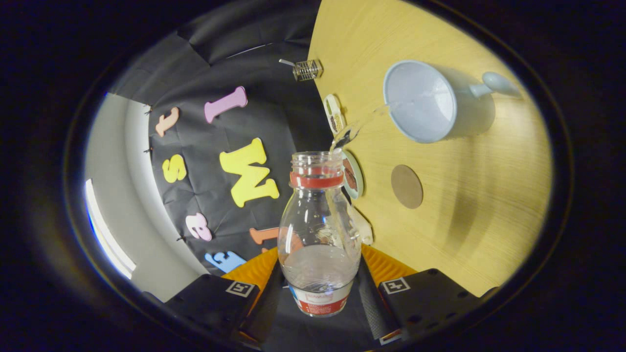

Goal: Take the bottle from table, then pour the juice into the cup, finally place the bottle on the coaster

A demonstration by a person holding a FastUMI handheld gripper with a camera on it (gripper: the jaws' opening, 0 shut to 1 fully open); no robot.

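Note:
My gripper [319,288] is shut on a clear plastic bottle [319,230] with a red neck ring, both fingers [259,274] pressing its lower body. The whole view is rolled sideways, so the bottle is tipped. A thin clear stream [364,120] leaves the bottle's open mouth and runs into the pale blue cup [420,100] lying beyond the fingers on the wooden table [469,205]. Clear liquid remains in the bottle's lower part. A round brown coaster [407,186] lies flat on the table between the bottle's mouth and the cup.
Two small flat items, one oblong [334,113] and one round [352,174], stand along the table's edge near the bottle's neck. A small clear holder [307,70] sits at the table's far corner. Bare wood spreads around the coaster.

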